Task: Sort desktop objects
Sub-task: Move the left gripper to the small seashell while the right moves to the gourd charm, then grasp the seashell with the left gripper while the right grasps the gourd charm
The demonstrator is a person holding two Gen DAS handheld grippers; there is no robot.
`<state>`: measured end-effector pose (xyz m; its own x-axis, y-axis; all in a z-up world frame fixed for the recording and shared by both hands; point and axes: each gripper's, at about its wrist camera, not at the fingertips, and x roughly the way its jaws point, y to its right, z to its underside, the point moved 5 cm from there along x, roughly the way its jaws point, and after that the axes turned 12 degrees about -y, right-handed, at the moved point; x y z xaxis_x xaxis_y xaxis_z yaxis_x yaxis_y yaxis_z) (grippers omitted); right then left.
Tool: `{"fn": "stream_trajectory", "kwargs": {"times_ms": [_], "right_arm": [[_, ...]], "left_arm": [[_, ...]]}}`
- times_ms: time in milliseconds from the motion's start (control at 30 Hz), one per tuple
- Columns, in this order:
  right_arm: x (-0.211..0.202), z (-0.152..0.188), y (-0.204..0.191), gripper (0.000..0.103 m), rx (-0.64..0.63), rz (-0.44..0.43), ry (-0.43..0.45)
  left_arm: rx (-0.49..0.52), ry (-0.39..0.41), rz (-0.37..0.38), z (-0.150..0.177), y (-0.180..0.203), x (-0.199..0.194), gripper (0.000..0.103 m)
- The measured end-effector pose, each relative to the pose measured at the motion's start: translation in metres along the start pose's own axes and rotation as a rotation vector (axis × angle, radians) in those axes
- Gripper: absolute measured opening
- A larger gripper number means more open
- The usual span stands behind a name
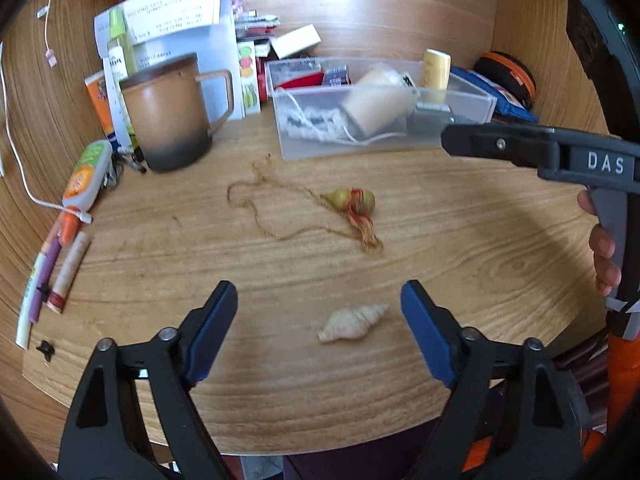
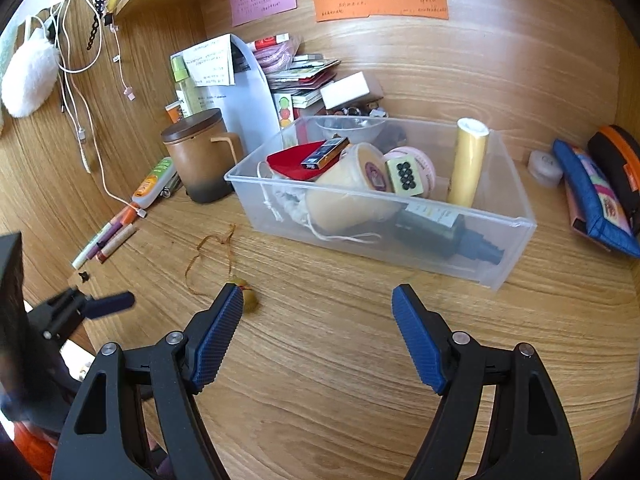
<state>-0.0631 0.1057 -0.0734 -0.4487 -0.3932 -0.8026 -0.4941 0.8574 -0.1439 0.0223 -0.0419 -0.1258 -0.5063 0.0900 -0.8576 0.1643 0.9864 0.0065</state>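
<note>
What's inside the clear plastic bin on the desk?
The clear bin holds a cream jar, a yellow tube, a mahjong tile, a red pouch and a dark bottle. Anything beneath them is hidden.

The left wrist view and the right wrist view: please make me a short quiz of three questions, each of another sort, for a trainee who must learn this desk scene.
1. True or false: the pale seashell lies on the wooden desk between the open jaws of the left gripper.
2. Multiple choice: where does the yellow tube stand? A) beside the brown mug B) inside the clear plastic bin C) on the blue pouch
3. Fill in: the small gourd charm is tied to a thin ____ cord.

Key: 1 true; 2 B; 3 brown.
</note>
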Motion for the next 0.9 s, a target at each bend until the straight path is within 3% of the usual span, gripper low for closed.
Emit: {"fn": "stream_trajectory", "kwargs": {"times_ms": [367,733,900], "right_arm": [[0.015,0.001,-0.021,0.074,-0.05,0.005,-0.032],[0.051,0.002,-0.04,0.074,-0.081,0.002,-0.102],[0.064,0.001,-0.052,0.074,-0.116,0.016,-0.127]], "left_arm": [[-0.008,-0.013,0.03,0.006,-0.006,0.008,0.067],[-0.02,0.012,0.027,0.011,-0.022,0.002,0.036],[-0.029,0.028,0.048,0.013,-0.028,0.001,0.031]]}}
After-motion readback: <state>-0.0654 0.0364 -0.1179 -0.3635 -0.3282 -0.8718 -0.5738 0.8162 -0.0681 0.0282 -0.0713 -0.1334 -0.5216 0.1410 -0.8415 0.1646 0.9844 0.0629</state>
